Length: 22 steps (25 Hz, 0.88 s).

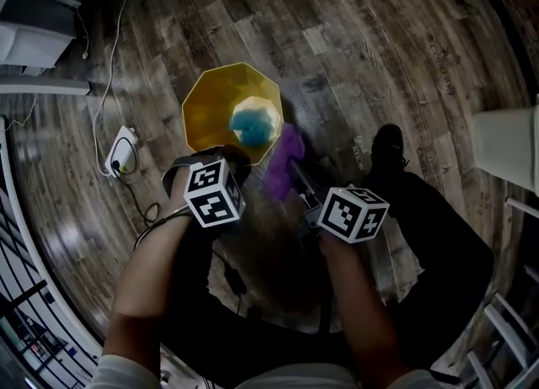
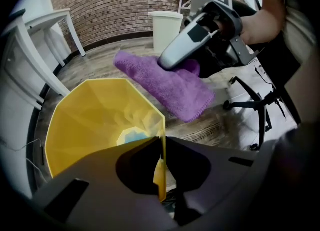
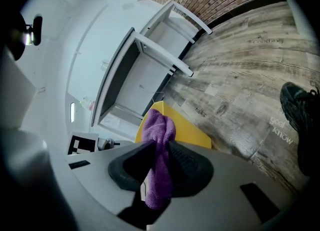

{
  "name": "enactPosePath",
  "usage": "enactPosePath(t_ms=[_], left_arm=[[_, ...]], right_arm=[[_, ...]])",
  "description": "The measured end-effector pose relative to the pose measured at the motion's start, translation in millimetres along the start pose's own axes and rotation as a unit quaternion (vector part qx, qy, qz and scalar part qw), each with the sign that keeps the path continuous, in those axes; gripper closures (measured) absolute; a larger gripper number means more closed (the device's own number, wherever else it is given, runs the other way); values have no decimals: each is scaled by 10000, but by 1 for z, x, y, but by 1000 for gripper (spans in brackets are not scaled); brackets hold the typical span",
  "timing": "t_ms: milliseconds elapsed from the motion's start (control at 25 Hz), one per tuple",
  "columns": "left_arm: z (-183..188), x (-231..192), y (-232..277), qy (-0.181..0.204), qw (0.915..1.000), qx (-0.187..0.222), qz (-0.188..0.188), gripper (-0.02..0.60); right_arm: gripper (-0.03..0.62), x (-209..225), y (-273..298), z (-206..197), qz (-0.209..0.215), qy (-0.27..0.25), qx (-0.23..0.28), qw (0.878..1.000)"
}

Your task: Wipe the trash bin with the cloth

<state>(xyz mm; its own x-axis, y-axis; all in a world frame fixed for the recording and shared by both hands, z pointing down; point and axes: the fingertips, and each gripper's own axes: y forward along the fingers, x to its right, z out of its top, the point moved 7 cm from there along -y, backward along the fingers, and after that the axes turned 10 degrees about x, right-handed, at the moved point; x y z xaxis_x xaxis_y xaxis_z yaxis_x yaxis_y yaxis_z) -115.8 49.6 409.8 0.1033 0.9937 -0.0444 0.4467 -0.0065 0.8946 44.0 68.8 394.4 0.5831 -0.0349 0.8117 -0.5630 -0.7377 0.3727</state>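
Standing on wood floor [image 1: 379,59], yellow trash bin [image 1: 210,109], open top, left gripper [image 2: 161,147] clamped on its near rim, right gripper [image 3: 159,150] pinching purple cloth [image 2: 170,82], cloth hanging just beside bin's rim.

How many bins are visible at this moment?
2. The yellow trash bin stands on the floor, its rim pinched by the left gripper. A white bin stands farther off near the brick wall. Others may be hidden.
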Motion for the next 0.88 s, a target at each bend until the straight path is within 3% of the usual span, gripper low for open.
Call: enactPosePath(t_ms=[400,880], left_arm=[[5,3,2,266,9996,64,-53,565],[15,7,7,214,9990,262,-298,563]], right_arm=[[499,18,27,-17,-52,-52,-216,9997],[500,63,54,-25,-435,58,-361,9984]])
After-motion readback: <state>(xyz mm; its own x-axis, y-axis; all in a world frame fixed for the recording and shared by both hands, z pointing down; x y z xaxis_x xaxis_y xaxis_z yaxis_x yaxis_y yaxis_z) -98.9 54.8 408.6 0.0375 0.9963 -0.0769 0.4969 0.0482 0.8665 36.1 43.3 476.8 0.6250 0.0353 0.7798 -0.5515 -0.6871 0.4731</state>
